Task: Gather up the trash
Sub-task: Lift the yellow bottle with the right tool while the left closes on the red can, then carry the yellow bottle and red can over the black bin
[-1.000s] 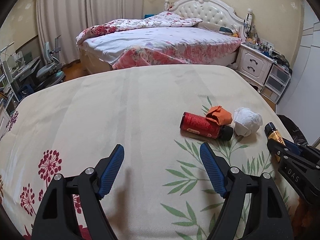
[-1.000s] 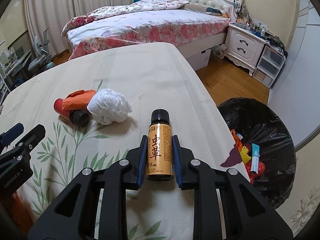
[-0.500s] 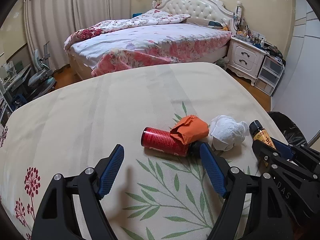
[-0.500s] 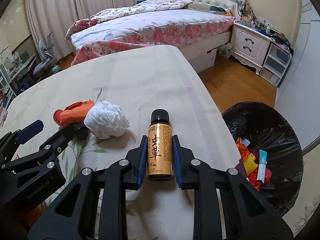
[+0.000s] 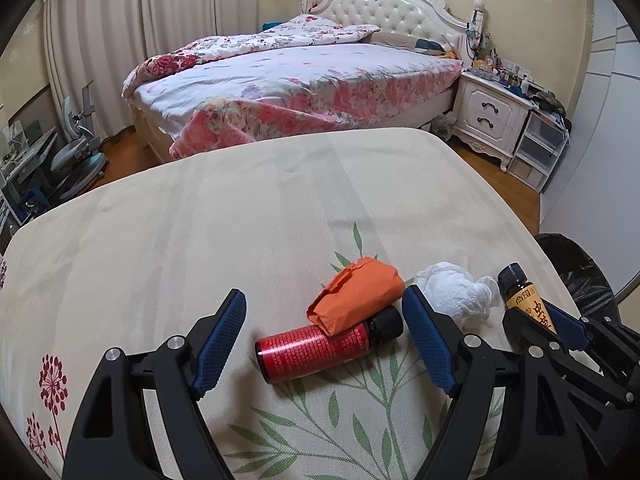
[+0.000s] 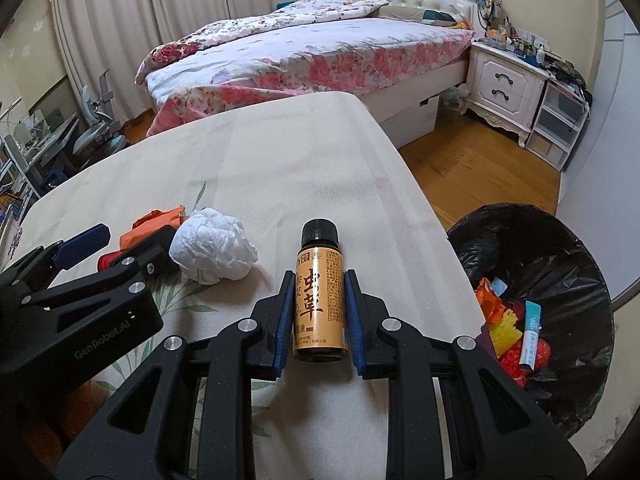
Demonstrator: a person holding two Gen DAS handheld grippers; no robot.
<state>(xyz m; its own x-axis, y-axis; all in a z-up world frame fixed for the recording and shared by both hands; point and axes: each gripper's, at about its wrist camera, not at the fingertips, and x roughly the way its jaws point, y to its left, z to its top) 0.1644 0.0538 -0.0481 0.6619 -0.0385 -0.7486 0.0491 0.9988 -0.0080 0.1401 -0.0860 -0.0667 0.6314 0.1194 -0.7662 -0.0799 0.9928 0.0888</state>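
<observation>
Your right gripper [image 6: 318,312] clamps a small gold-labelled bottle [image 6: 319,292] with a black cap, its blue pads pressed to both sides of the label, above the near corner of the cream leaf-print table [image 6: 280,160]. Just to its right, beside the table's edge, stands the black-lined trash bin [image 6: 568,264], already holding bright wrappers. Your left gripper [image 5: 324,340] hangs with its jaws spread wide and gripping nothing; between its fingers, on the cloth, lies a red bottle [image 5: 316,348] on its side, black cap pointing right, with a crumpled orange wrapper [image 5: 356,296] resting on top of it. A wad of white tissue [image 5: 456,296] sits just beyond the right-hand finger, between the red bottle and the held one.
</observation>
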